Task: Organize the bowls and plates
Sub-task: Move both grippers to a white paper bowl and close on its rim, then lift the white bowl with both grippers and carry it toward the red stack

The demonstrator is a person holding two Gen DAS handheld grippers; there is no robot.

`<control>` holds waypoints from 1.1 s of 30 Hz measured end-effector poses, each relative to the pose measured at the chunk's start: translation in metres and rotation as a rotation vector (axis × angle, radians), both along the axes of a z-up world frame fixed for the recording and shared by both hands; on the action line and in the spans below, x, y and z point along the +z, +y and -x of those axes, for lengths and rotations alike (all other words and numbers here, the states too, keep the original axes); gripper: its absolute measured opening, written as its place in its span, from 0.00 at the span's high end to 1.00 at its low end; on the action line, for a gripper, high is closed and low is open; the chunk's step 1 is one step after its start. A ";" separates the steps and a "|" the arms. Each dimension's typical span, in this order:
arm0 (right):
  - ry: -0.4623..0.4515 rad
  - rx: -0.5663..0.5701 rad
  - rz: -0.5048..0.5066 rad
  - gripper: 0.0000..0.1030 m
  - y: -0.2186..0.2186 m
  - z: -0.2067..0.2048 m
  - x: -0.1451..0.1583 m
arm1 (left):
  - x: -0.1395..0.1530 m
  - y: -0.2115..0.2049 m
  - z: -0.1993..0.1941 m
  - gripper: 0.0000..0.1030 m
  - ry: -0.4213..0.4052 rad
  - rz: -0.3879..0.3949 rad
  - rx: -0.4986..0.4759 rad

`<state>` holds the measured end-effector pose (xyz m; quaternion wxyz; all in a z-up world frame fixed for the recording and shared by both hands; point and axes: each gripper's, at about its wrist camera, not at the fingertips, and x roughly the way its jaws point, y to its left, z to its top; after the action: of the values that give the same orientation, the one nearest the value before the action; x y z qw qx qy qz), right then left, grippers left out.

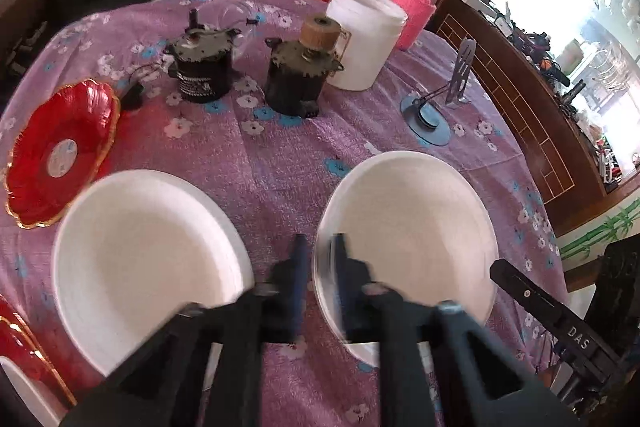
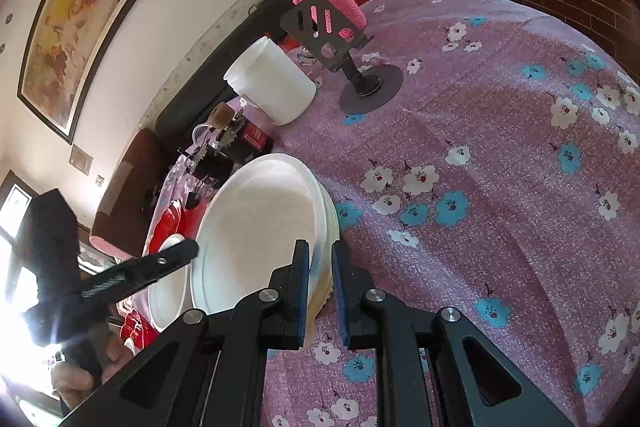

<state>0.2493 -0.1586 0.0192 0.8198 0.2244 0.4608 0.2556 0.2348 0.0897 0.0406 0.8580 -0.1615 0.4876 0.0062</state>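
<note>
From the left wrist, the left gripper (image 1: 318, 247) has its jaws nearly closed on the near rim of the right white plate (image 1: 408, 227) — a thin edge hold that could slip; another white plate (image 1: 140, 259) lies beside it. From the right wrist, the right gripper (image 2: 320, 259) pinches the same plate's rim — opposing pulls could tip it.

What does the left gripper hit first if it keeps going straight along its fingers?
Probably the purple floral tablecloth in the gap between the two white plates. The left gripper grips the left rim of the right white plate. Depth is unclear.
</note>
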 end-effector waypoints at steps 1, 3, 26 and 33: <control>0.000 0.000 0.004 0.88 0.000 0.000 0.000 | 0.000 -0.002 0.000 0.93 -0.007 -0.011 0.000; -0.008 0.000 0.006 0.91 0.001 0.001 0.001 | 0.001 -0.007 -0.001 0.93 -0.018 -0.043 0.000; -0.132 0.109 -0.075 0.91 0.008 0.054 0.053 | 0.057 0.002 0.092 0.93 -0.129 -0.081 0.069; -0.111 0.207 -0.039 0.91 0.034 0.102 0.052 | 0.042 0.019 0.158 0.93 -0.108 -0.107 0.105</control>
<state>0.1472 -0.1244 0.0712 0.8087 0.1770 0.4301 0.3601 0.0773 0.1083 0.0830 0.8890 -0.1408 0.4303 0.0686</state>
